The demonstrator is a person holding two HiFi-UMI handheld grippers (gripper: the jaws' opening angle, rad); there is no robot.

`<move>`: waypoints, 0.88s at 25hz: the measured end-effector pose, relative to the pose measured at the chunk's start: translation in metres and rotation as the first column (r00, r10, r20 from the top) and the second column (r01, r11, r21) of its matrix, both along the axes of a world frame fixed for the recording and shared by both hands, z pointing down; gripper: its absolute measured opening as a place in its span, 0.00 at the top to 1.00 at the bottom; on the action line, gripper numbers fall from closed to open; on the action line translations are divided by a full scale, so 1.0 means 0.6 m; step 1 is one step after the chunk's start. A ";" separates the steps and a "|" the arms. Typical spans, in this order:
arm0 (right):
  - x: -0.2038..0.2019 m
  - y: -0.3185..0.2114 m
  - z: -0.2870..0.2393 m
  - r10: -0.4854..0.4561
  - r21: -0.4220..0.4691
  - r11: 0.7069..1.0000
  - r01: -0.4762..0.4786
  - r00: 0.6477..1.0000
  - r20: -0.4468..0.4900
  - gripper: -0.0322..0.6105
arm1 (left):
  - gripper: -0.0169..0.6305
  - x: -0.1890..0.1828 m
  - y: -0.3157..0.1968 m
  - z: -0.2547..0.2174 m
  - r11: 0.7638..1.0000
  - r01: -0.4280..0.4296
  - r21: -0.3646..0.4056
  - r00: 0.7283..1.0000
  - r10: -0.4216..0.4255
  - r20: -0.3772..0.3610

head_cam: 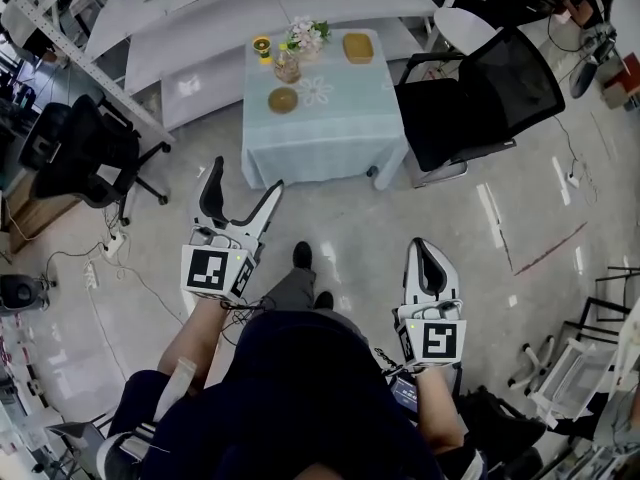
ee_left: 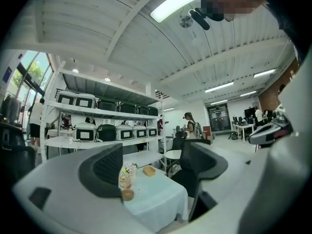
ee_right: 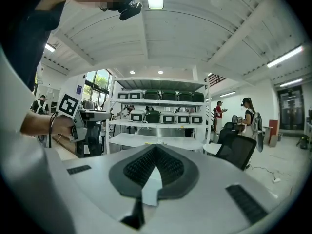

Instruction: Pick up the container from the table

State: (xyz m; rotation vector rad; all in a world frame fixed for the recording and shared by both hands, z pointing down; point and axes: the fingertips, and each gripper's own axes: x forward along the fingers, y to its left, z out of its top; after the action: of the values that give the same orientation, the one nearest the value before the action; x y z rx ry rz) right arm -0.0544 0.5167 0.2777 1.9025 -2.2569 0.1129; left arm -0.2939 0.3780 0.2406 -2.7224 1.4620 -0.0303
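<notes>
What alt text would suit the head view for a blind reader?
From above, a person holds a left gripper, jaws apart, and a right gripper, jaws together, both short of a cloth-covered table. On it stand flowers, a tan container and a brown dish; a black chair sits beside it.

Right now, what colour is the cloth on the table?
Pale blue-green; the cloth shows best in the head view.

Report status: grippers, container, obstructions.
Left gripper open, empty; right gripper shut, empty. Tan container untouched on table, well ahead. Black chair beside table, off the direct line.
</notes>
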 end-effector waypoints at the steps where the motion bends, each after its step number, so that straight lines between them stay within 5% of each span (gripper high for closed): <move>1: 0.004 -0.012 0.003 0.001 -0.004 1.000 -0.001 1.000 -0.006 0.95 | 0.30 0.005 -0.016 0.001 1.000 0.000 0.001 1.000 0.000 0.002; 22: 0.121 -0.452 0.035 0.026 -0.094 0.995 -0.031 0.998 -0.052 0.95 | 0.31 0.156 -0.479 0.050 0.999 -0.026 -0.030 1.000 0.026 0.001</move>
State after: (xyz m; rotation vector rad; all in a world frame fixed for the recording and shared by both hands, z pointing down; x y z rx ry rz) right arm 0.0183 0.2456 0.2987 1.8686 -2.1525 0.1708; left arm -0.2004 0.0907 0.2703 -2.7640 1.4369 -0.0526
